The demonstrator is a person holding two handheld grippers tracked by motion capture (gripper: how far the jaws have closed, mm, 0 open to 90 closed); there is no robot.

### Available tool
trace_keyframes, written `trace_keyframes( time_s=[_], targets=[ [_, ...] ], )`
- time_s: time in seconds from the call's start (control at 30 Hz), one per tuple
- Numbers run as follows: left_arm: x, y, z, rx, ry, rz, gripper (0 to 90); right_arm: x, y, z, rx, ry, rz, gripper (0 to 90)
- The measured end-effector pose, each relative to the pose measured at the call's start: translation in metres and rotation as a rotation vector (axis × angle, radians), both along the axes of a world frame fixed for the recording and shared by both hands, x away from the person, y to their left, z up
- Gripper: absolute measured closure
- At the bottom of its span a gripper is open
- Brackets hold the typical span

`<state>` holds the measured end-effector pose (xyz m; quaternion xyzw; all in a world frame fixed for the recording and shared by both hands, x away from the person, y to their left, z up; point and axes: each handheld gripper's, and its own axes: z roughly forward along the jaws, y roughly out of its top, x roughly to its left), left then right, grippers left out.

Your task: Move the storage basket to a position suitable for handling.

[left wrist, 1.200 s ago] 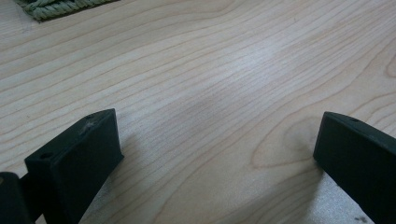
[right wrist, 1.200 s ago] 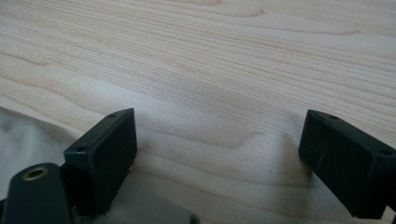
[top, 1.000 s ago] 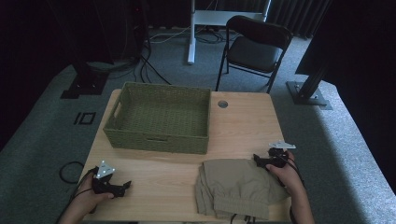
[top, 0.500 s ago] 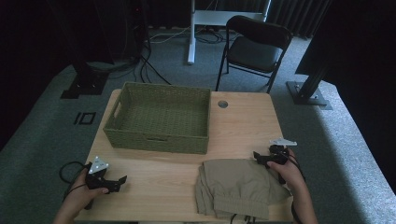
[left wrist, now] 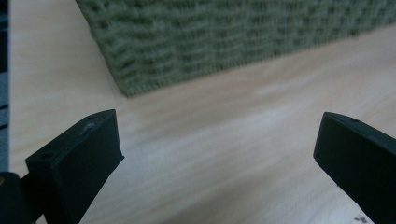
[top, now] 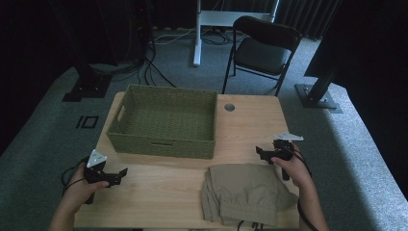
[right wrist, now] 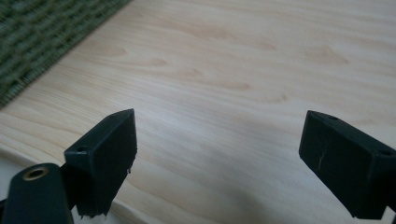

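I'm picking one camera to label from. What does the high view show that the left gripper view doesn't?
High view alone: the folded khaki garment at the table's near right, the right gripper beside it, the whole basket interior, the chair. Left gripper view alone: the left gripper up close, jaws wide apart with bare wood between. Both: the green woven basket and the wooden table.

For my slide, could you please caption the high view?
Two open hand-held grippers, left and right, flank folded khaki shorts before an empty woven basket on a wooden table.
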<state>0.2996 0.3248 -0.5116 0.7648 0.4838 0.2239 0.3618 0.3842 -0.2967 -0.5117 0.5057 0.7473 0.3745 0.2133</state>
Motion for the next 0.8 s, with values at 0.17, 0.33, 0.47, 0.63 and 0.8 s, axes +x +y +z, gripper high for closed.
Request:
trace_keyframes(
  time_s=[0.17,0.33,0.47,0.63,0.8],
  targets=[
    [0.005,-0.003,0.012,-0.006,-0.033,-0.004,1.7,0.004,0.01,0.014,0.016,-0.024,0.023,11.1],
    [0.009,-0.003,0.025,-0.008,-0.07,-0.003,7.0,0.007,0.022,0.027,0.03,-0.047,0.051,11.2],
    [0.013,-0.003,0.032,-0.012,-0.084,0.006,7.0,0.009,0.031,0.033,0.034,-0.057,0.068,11.2],
    [0.02,-0.001,0.046,-0.045,-0.111,0.012,7.0,0.01,0.042,0.038,0.04,-0.058,0.093,11.2],
    [0.028,-0.001,0.061,-0.057,-0.143,0.015,7.0,0.012,0.05,0.043,0.054,-0.061,0.105,11.9]
  ],
)
